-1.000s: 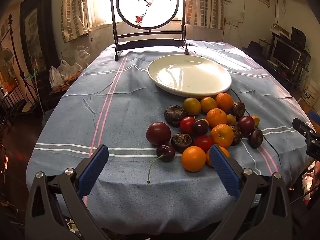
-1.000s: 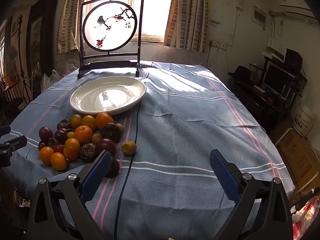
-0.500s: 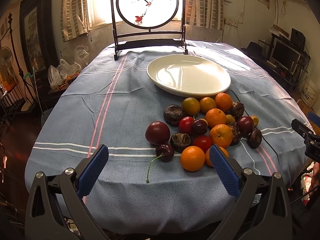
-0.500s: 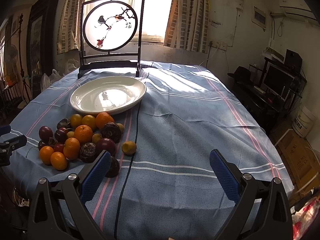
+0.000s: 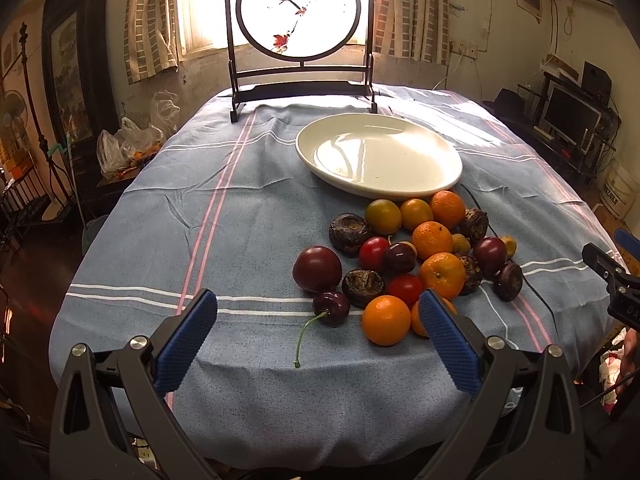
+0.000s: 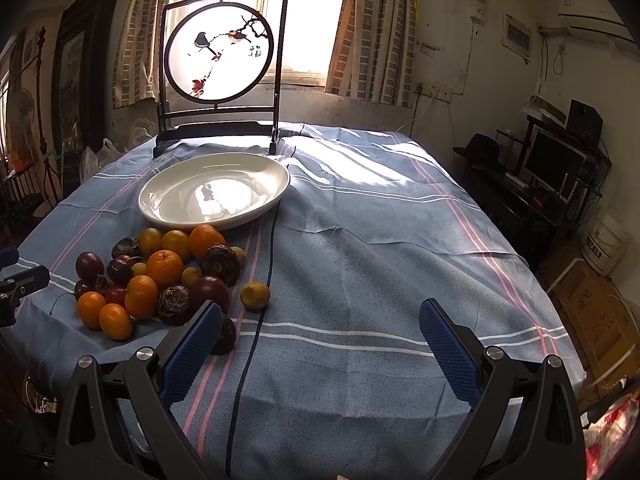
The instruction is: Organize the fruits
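1. Left gripper (image 5: 318,334): jaws spread wide, nothing between them; blue ribbed pads (image 5: 186,338) poised over the near table edge.
2. Right gripper (image 6: 320,344): jaws likewise spread wide and empty, held above bare cloth to the right of the fruit.
3. Cherry (image 5: 331,308): dark red, long green stem trailing toward the near edge; lies between the left gripper's fingertips in view, just beyond them.
4. Orange (image 5: 386,320): nearest of the citrus, just beside the cherry and close to the left gripper's right pad.
5. Fruit pile (image 5: 416,252): oranges, dark plums, red cherry tomatoes, wrinkled brown fruits and small yellow-green ones, clustered on the cloth, many touching.
6. Stray yellow-green fruit (image 6: 255,295): lies apart at the pile's right side, beside a dark cable (image 6: 256,320).
7. White plate (image 5: 452,152): empty, just beyond the pile.
8. Tablecloth (image 5: 200,208): blue with pink and white stripes.
9. Round bird-painted screen (image 5: 298,8): upright in a dark frame at the far edge, before the window.
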A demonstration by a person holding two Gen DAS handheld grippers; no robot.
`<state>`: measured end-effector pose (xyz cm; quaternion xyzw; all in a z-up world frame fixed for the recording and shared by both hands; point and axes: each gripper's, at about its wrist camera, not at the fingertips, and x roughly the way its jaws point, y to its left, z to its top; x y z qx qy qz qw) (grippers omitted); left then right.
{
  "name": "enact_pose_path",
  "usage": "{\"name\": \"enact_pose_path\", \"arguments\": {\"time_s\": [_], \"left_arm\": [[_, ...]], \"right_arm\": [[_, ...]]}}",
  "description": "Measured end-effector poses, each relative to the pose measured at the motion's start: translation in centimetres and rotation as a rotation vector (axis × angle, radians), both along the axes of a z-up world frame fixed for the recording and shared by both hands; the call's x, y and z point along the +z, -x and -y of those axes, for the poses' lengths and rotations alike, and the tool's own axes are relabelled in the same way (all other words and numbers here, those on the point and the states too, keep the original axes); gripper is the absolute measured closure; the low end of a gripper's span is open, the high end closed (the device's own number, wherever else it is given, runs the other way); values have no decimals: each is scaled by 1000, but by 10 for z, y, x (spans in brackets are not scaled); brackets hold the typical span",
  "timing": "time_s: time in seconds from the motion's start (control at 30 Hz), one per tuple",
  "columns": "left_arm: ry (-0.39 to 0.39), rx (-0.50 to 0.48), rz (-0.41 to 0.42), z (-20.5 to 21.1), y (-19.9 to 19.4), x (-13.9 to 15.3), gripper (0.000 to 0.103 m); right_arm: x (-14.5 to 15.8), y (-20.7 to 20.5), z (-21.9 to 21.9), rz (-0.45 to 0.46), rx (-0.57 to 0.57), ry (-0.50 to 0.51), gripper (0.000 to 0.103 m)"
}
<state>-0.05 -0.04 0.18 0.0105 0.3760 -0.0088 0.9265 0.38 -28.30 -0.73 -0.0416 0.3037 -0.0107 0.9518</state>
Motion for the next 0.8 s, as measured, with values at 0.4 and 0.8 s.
{"name": "enact_pose_path", "arguments": {"time_s": [0.4,0.8], "left_arm": [[-3,0,0,1,0,-1,4],[30,-17,-33,-5,-3,-10,4]], "right_arm": [[2,2,1,6,6,7,4],[-2,4,-2,2,19,10,4]]}}
